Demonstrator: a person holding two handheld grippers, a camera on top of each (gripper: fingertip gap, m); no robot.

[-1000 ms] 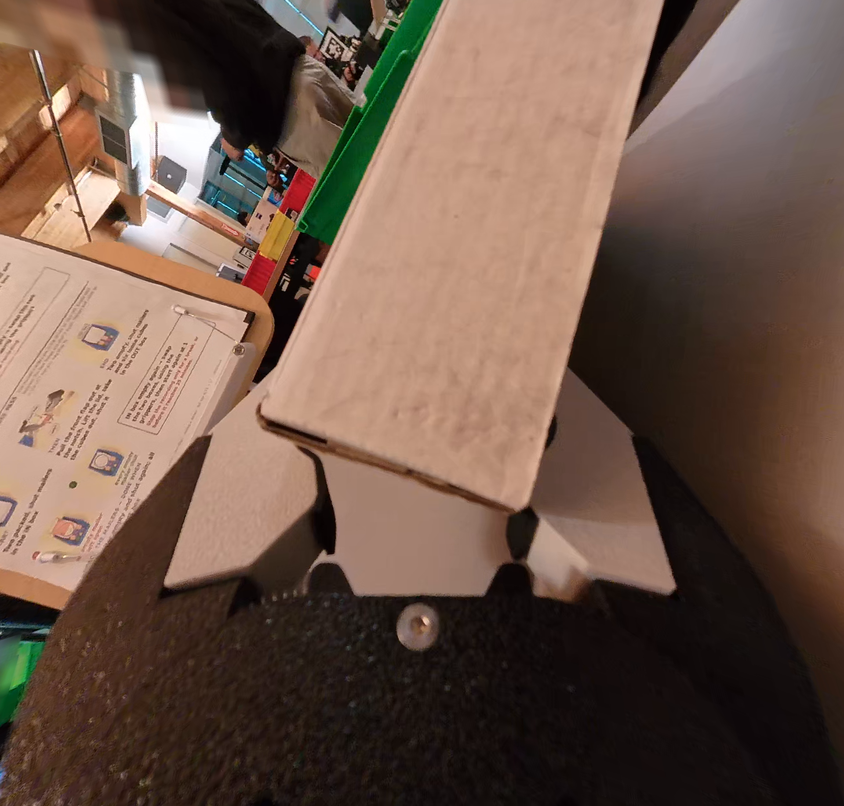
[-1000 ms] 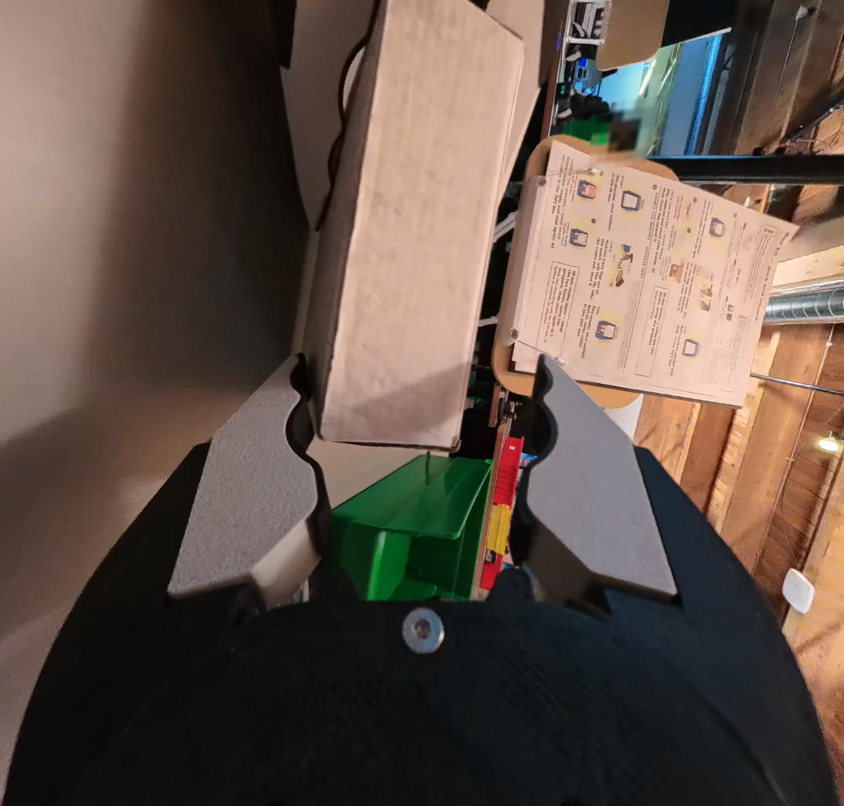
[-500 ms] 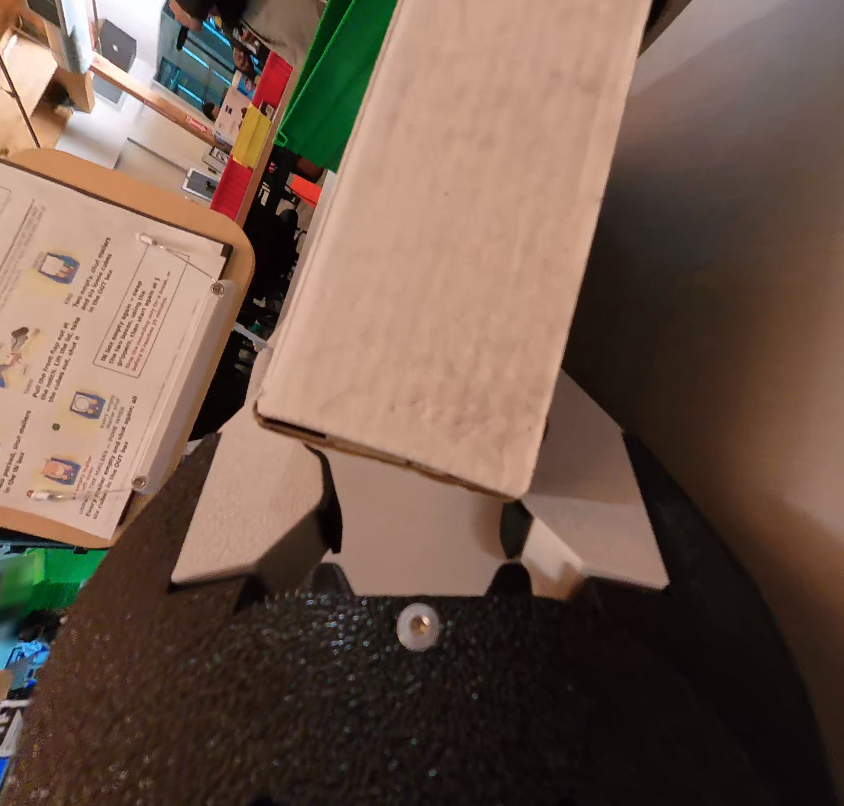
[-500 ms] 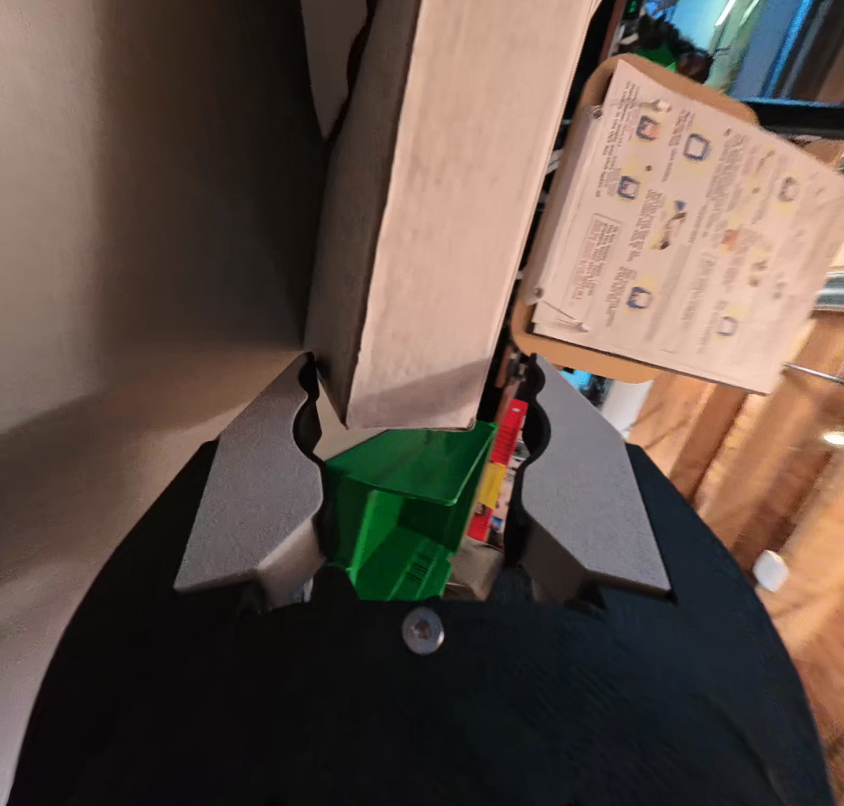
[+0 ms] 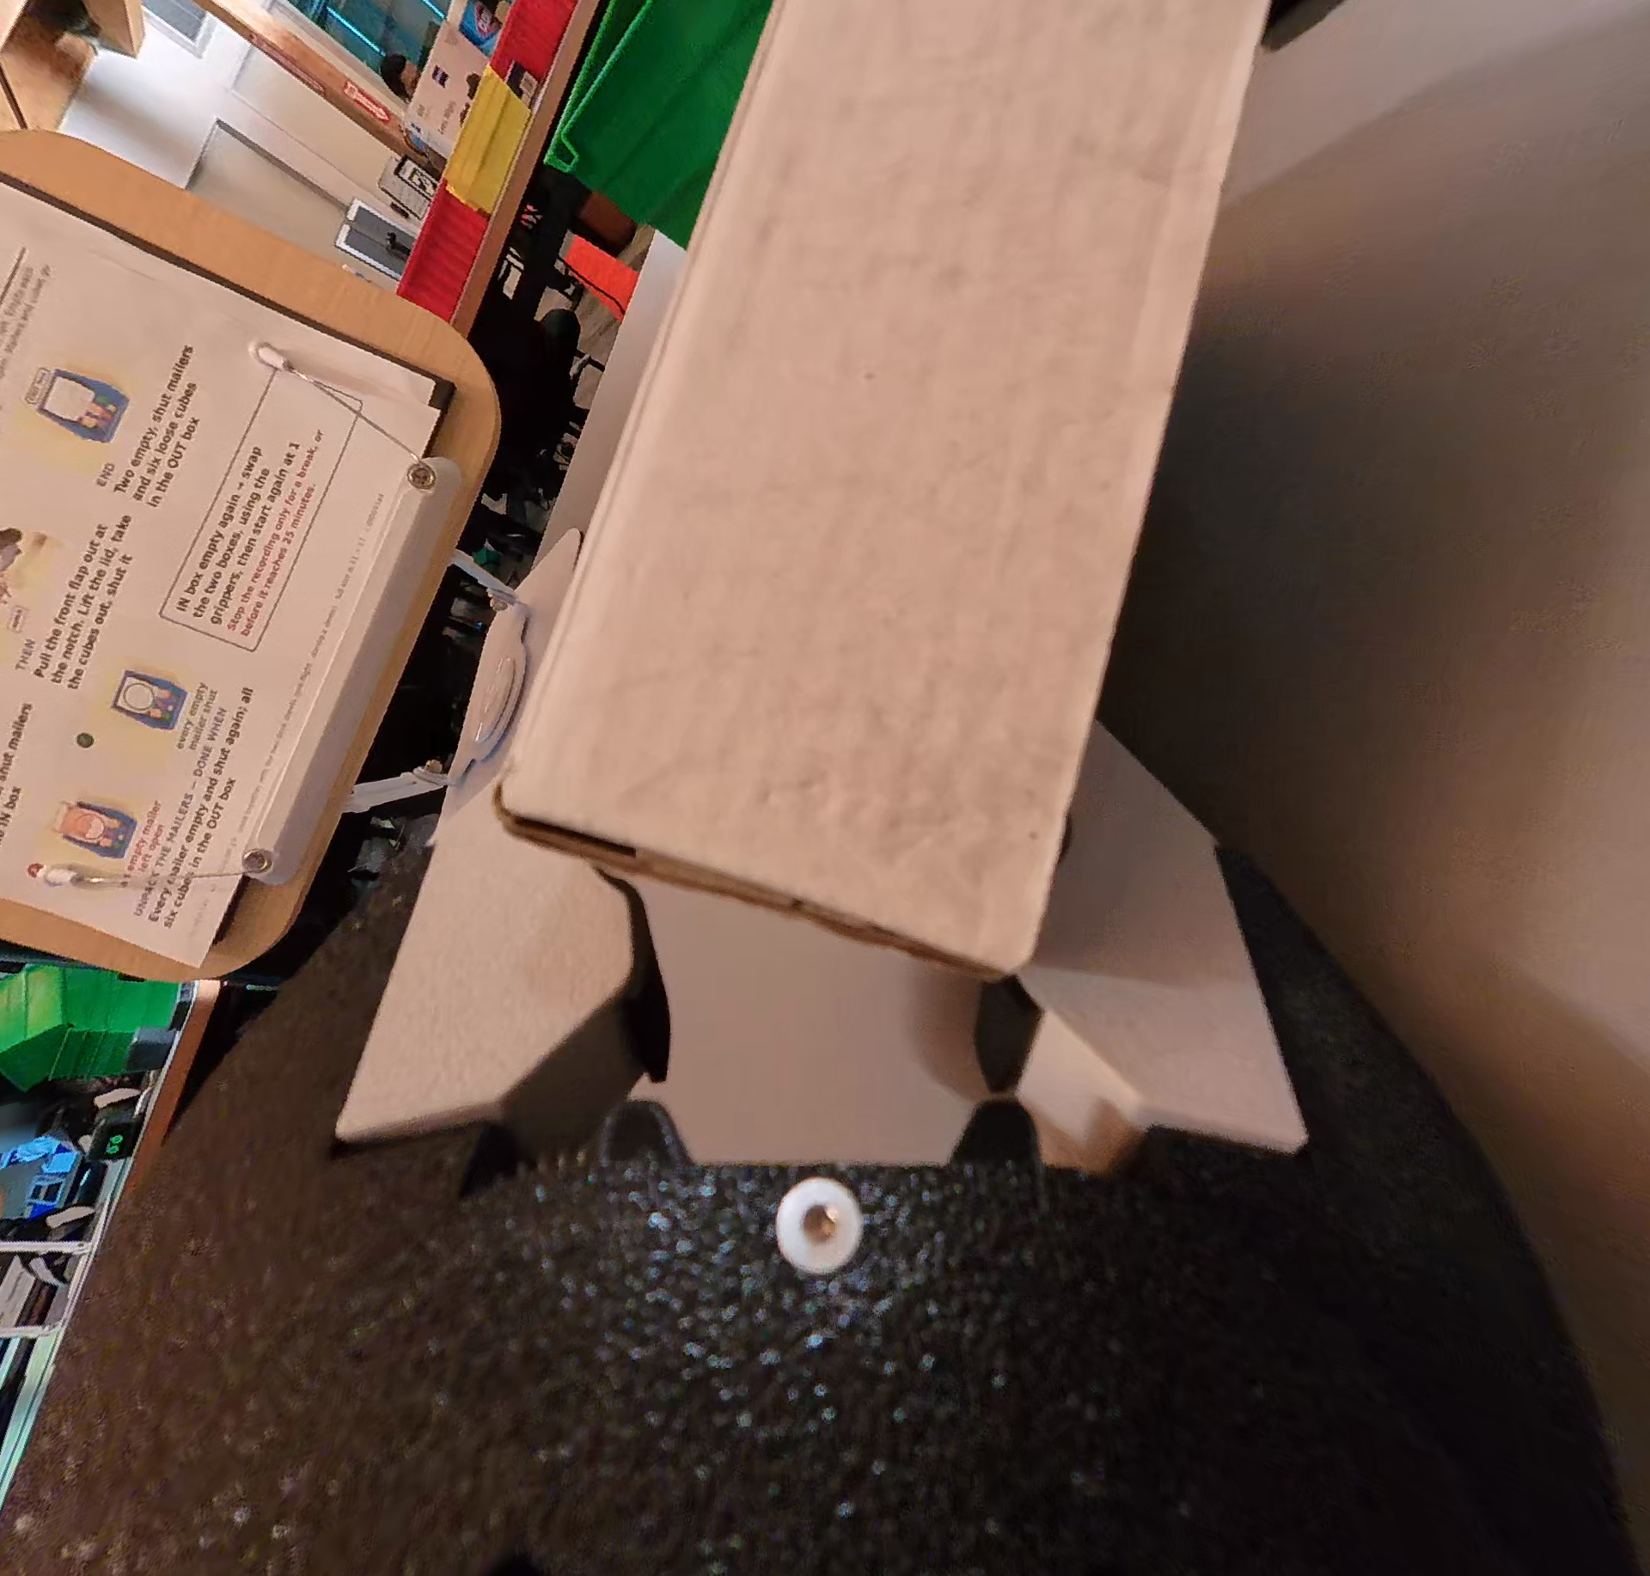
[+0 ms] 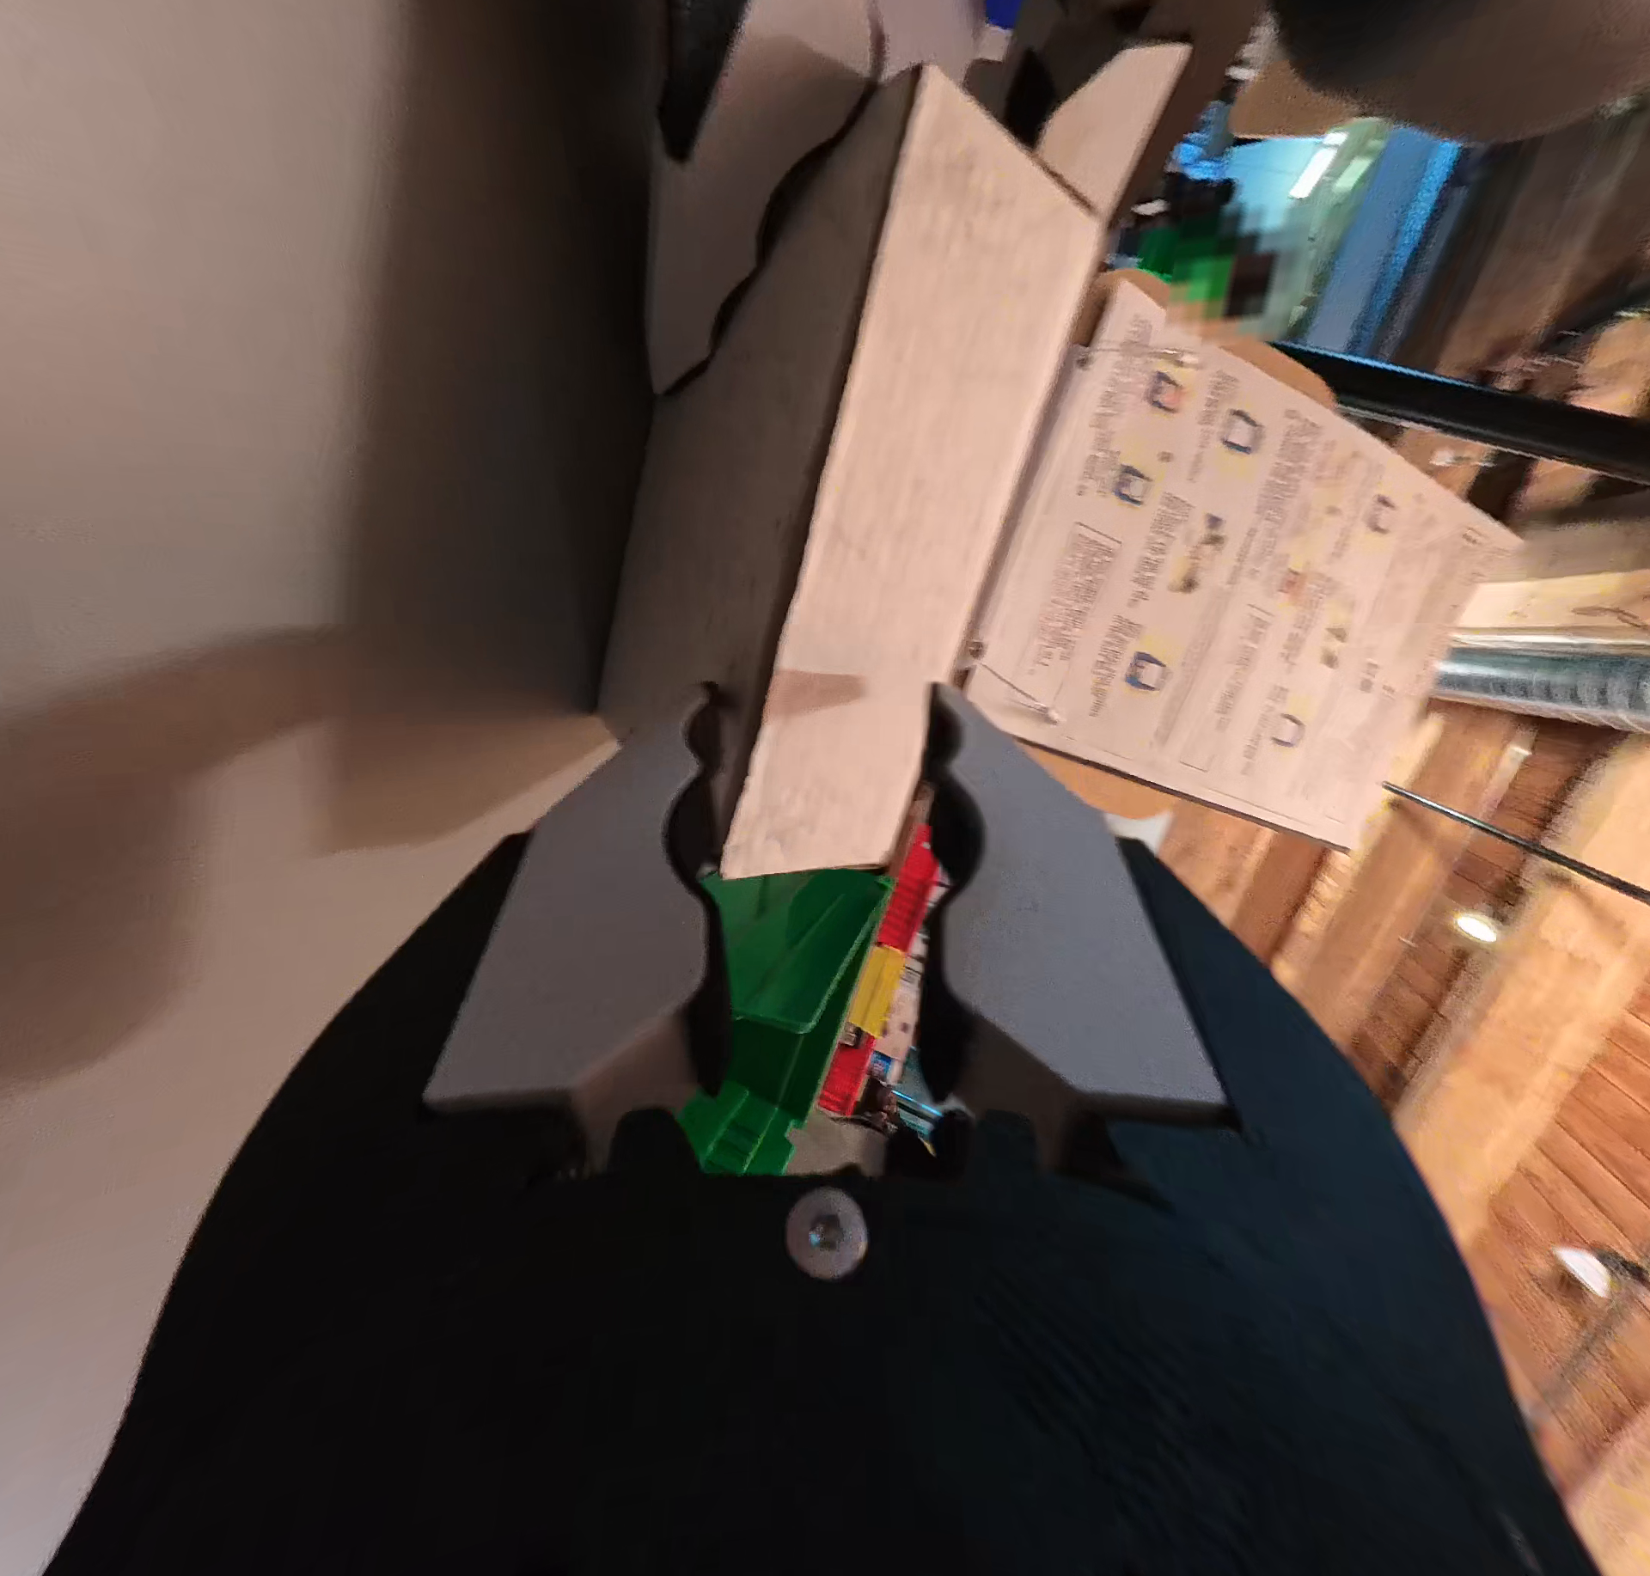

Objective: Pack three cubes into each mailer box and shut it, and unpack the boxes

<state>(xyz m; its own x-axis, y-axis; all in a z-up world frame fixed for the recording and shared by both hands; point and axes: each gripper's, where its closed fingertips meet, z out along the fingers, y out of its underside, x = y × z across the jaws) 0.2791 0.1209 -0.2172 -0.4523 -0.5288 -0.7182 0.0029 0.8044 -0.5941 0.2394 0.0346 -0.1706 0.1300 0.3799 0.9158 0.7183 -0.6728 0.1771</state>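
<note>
A white cardboard mailer box (image 5: 893, 417), shut, is held in the air between my two grippers, end to end. My left gripper (image 5: 830, 640) is shut on one end of it, and the box hides most of its right finger. My right gripper (image 6: 821, 703) is shut on the other end of the box (image 6: 937, 417), with a finger against each side. The left gripper's fingers (image 6: 1116, 131) show at the far end of the box in the right wrist view. No cubes are in view. The right wrist view is blurred by motion.
The pale table top (image 5: 1429, 551) lies along one side of the box; it also shows in the right wrist view (image 6: 268, 283). A green bin (image 5: 661, 78) (image 6: 786, 953) stands beyond the box. An instruction sheet on a wooden board (image 5: 179, 596) (image 6: 1250, 551) stands on the other side.
My right gripper's fingers have closed in from wide apart onto the end of the box. My left gripper keeps its hold. Both views have shifted as the box moves.
</note>
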